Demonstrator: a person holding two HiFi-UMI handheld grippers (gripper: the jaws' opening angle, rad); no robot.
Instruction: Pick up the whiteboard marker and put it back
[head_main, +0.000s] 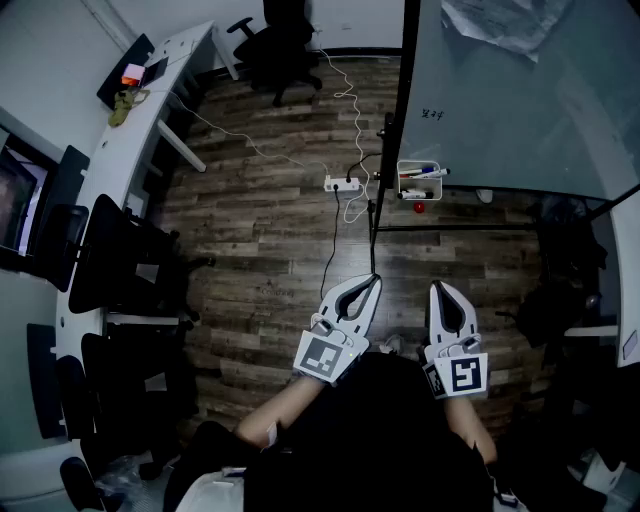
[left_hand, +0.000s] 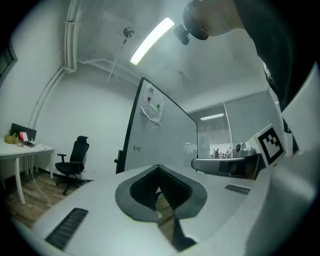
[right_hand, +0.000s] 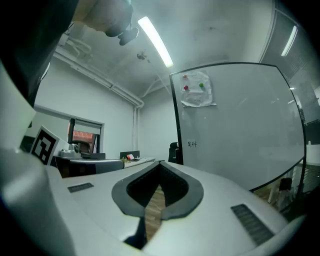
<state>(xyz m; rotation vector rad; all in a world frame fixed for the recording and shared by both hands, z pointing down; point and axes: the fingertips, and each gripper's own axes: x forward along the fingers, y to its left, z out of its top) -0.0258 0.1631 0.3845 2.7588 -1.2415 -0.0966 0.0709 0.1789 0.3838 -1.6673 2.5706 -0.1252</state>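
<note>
1. At the lower edge of the whiteboard (head_main: 500, 100), a whiteboard marker (head_main: 422, 172) lies in the white tray (head_main: 400, 182), well apart from both grippers.
2. Left gripper (head_main: 371, 284): jaws closed together, holding nothing.
3. Right gripper (head_main: 440, 290): jaws closed together, holding nothing.

On my feed the left gripper (head_main: 368, 287) and right gripper (head_main: 443, 292) are white shells with dark grey jaw linings, and each carries a cube patterned with black squares on white. The floor (head_main: 270, 230) is dark brown planking with a streaky grain. The whiteboard (head_main: 500, 100) reads pale grey in a black frame. Its white paper sheet (right_hand: 197, 97) bears a red magnet (right_hand: 186, 87) and a green magnet (right_hand: 201, 85). The whiteboard markers (head_main: 420, 173) in the white tray (head_main: 399, 178) show white, blue and red. The office chair (head_main: 280, 40) is black and the desk (head_main: 130, 130) white.
</note>
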